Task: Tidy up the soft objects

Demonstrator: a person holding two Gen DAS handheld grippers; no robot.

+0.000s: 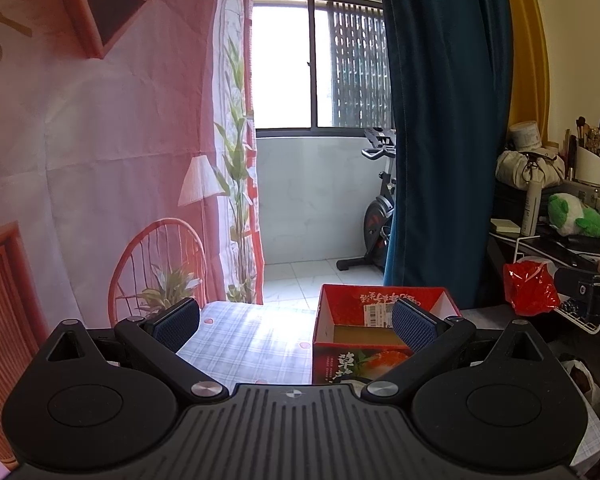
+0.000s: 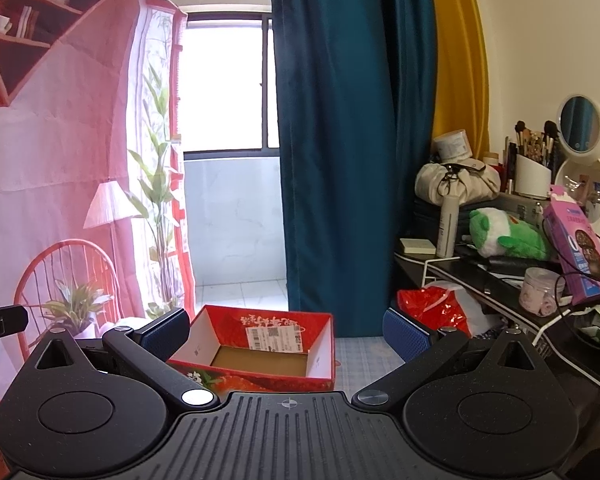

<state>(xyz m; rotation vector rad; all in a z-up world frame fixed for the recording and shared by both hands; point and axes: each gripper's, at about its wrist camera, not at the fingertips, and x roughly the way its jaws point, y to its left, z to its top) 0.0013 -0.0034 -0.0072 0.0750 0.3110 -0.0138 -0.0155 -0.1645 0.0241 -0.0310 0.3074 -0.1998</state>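
Note:
A red cardboard box (image 1: 380,308) with an open top and a bare brown bottom stands on a table with a checked cloth (image 1: 244,340); it also shows in the right wrist view (image 2: 260,328). My left gripper (image 1: 296,322) is open and empty, held above the table just left of the box. My right gripper (image 2: 286,334) is open and empty, with the box between its fingers in view. A green and white plush toy (image 2: 504,234) lies on the black desk to the right; it also shows in the left wrist view (image 1: 576,216).
A cluttered black desk (image 2: 472,276) stands at the right with a spray bottle (image 2: 447,226), a beige bag (image 2: 456,178), a brush holder (image 2: 534,176) and a pink carton (image 2: 580,248). A red plastic bag (image 2: 432,306) hangs by it. A blue curtain (image 2: 352,140) hangs behind.

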